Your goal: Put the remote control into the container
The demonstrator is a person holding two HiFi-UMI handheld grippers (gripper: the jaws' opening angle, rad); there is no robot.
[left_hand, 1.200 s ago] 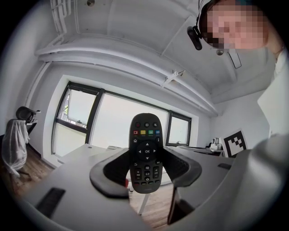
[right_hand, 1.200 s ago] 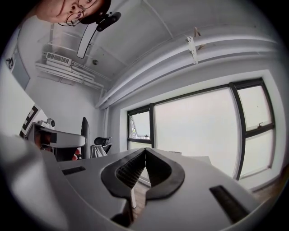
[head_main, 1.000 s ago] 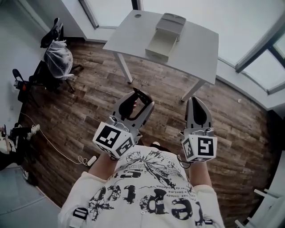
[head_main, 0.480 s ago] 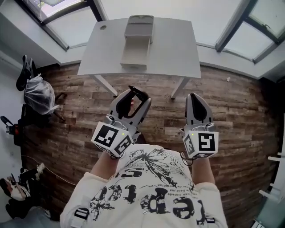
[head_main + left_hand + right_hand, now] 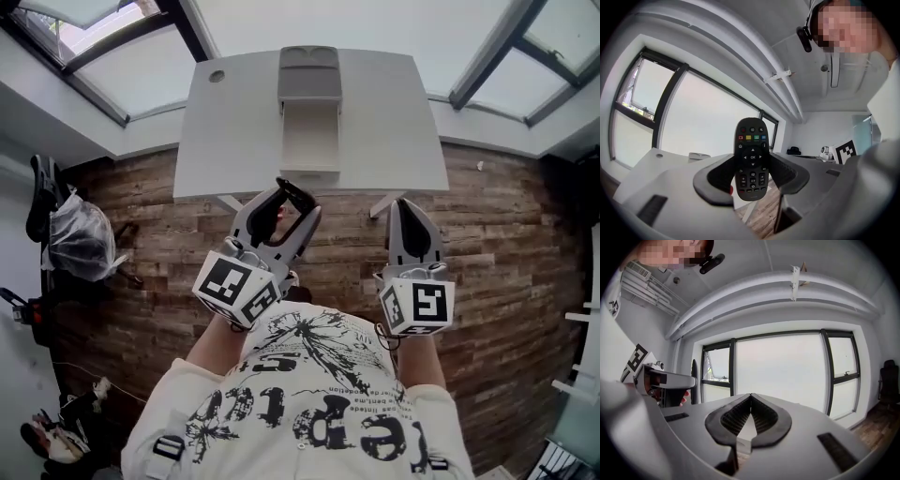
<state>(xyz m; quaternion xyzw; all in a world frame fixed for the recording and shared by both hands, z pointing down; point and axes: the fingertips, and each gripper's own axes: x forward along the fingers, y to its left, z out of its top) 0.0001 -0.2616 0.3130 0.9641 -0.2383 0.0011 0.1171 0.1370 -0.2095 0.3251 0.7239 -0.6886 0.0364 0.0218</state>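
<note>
table (image 5: 394,122) nearer, left gripper (image 5: 295,199) clamps remote control (image 5: 751,159), right gripper (image 5: 405,204) jaws together

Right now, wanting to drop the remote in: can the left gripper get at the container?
Probably yes. The left gripper, shut on the remote control, hangs just before the table; the open container lies straight ahead with nothing between.

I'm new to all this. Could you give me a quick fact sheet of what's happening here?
Left tool: shut on the remote control, buttons facing its camera
Right tool: shut, holding nothing
Container: open, on the white table, ahead of both tools
Progress: remote control not yet in the container
</note>
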